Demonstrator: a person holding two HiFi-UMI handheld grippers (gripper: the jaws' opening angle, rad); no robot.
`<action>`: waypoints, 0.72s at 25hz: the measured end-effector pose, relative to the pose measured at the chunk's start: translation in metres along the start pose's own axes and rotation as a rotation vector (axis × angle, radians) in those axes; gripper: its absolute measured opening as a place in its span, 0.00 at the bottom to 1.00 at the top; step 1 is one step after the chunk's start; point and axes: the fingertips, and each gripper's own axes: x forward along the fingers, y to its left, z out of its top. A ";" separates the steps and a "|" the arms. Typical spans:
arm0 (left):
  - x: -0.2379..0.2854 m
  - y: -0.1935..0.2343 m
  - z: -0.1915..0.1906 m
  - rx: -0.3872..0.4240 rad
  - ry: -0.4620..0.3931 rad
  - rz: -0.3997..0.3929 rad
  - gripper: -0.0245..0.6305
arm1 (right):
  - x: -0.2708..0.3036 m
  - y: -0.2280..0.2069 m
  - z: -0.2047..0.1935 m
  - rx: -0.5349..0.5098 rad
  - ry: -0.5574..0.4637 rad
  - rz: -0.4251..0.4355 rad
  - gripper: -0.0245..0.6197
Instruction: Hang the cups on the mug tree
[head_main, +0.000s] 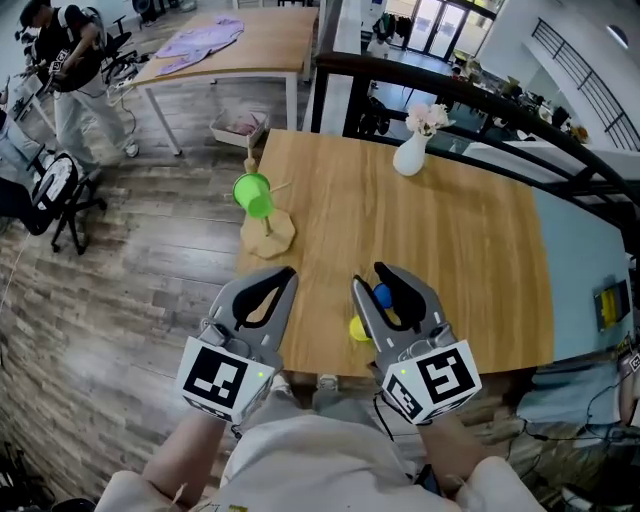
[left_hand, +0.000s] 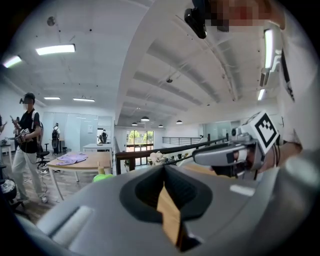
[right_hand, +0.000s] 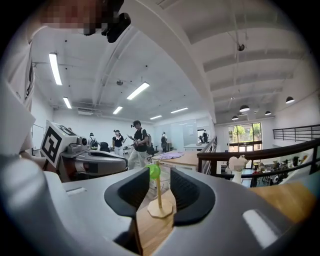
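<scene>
Mug tree (head_main: 268, 230), on the table (head_main: 470, 250) ahead and left of my right gripper (head_main: 370, 277), carries a green cup (head_main: 254, 194). The right jaws stand half apart, gripping nothing. My left gripper (head_main: 288, 272) is closed and empty. I judge the next pick is due: lower onto the blue cup (head_main: 382, 296) just beneath the right jaws, with the yellow cup (head_main: 358, 328) beside it. Only the head view shows these two; the right gripper view frames the tree.

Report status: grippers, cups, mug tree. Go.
Left gripper shut, empty; right gripper open, empty. Green cup on mug tree; yellow cup, blue cup on table under right gripper. White vase well clear.
</scene>
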 end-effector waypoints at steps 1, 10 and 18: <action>0.005 -0.002 -0.005 -0.009 0.011 -0.005 0.04 | -0.001 -0.004 -0.006 0.009 0.013 -0.005 0.25; 0.079 -0.040 -0.061 -0.007 0.123 -0.099 0.04 | -0.002 -0.065 -0.083 0.059 0.143 -0.032 0.31; 0.099 -0.061 -0.106 -0.023 0.220 -0.161 0.04 | -0.003 -0.075 -0.144 0.117 0.230 -0.056 0.34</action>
